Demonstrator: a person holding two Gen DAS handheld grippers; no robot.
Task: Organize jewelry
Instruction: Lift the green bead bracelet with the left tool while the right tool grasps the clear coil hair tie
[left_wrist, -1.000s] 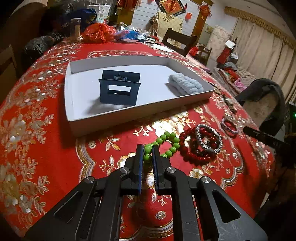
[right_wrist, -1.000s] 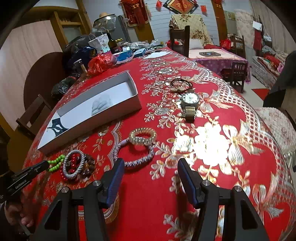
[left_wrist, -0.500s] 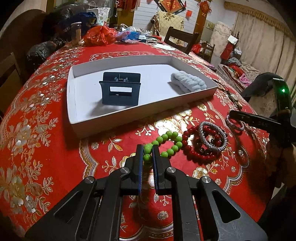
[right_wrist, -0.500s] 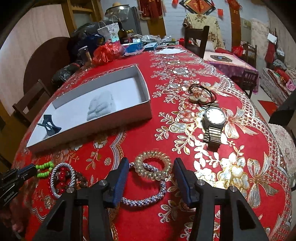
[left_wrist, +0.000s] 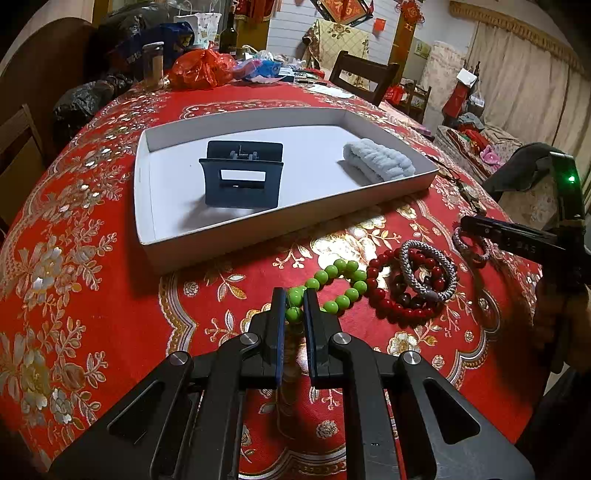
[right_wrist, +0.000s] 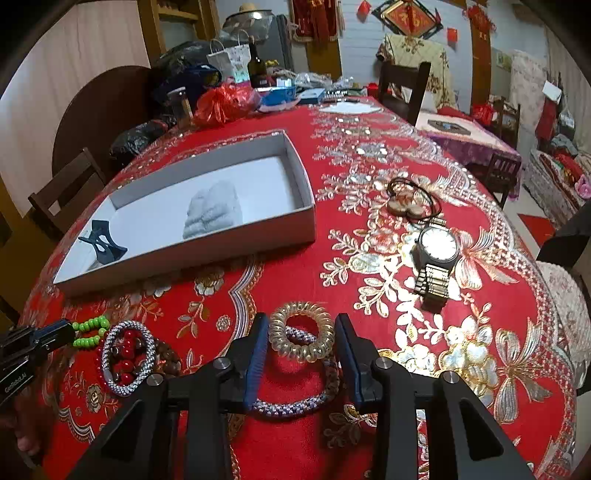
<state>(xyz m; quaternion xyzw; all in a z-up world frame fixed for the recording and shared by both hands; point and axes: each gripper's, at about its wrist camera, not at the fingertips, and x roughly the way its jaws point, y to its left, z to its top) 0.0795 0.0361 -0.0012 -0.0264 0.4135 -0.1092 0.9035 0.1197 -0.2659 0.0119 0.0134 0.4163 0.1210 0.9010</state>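
On the left, the left gripper (left_wrist: 294, 314) has its fingers pinching the near end of the green bead bracelet (left_wrist: 334, 282), which lies on the table (left_wrist: 92, 295) just before the white tray (left_wrist: 258, 236). Lift it straight up so the beads clear the red bead bracelet (left_wrist: 388, 295) touching it, then carry it over the tray wall. To the right, the right gripper (right_wrist: 301, 349) hangs with fingers spread around the clear coil hair tie (right_wrist: 301, 334); close squarely across the ring, above the braided cord (right_wrist: 295, 402) beneath.
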